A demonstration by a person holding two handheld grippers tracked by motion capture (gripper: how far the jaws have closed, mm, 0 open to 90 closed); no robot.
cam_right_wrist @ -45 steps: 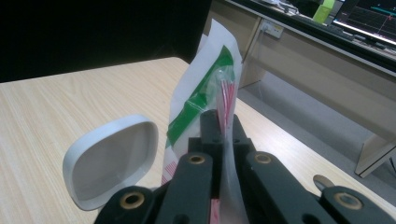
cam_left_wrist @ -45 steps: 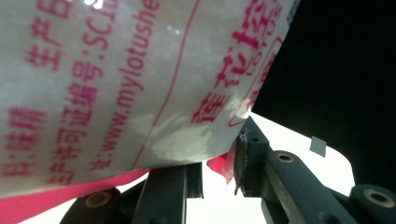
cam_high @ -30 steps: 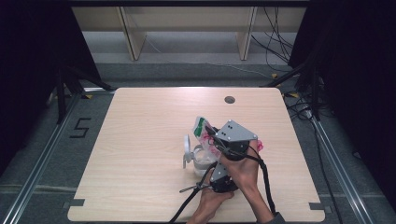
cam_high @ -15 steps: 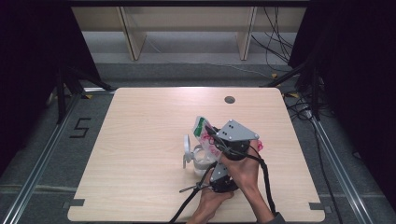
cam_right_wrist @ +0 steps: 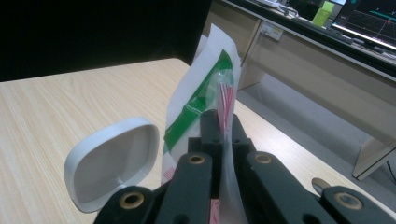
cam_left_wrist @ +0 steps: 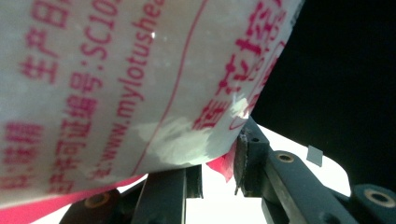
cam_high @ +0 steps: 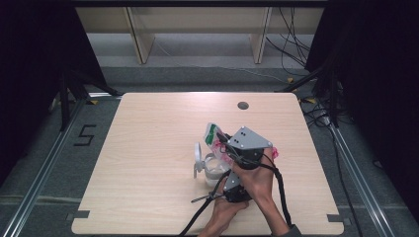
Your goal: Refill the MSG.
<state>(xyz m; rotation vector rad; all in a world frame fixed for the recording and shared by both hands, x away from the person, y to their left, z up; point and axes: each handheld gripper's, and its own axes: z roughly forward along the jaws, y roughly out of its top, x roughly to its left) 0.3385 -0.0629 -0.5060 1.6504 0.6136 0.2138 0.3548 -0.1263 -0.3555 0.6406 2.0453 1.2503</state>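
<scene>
**Bag held over the open container, both hands at rest**

Nothing moves between the earlier high views and now: both hands, the bag and the container keep the same places.

High view: lower centre of the frame, on the wooden table [cam_high: 148, 163], stands a white container [cam_high: 215, 170] with its lid [cam_high: 198, 158] flipped up at its left. Just above and right of it the plastic bag [cam_high: 213, 134], white with green and red print, leans over the container. The right gripper [cam_high: 228, 150], with its grey plate on top, grips the bag from the right; the left gripper [cam_high: 235, 186] is lower, under the person's hands.

Left gripper view: the bag [cam_left_wrist: 140, 79] covers the upper left of the frame, very near. A pink edge of it lies between the jaws, but whether the pads press on it I cannot tell.

Right gripper view: the jaws are clenched on a thin fold of the bag [cam_right_wrist: 205, 93] in the centre; the open lid [cam_right_wrist: 112, 158] is at lower left.

I judge the bag soft, light and slippery; it gives no stiffness. Holding at the flat edge seam is best, because the film can tear or slip.
</scene>
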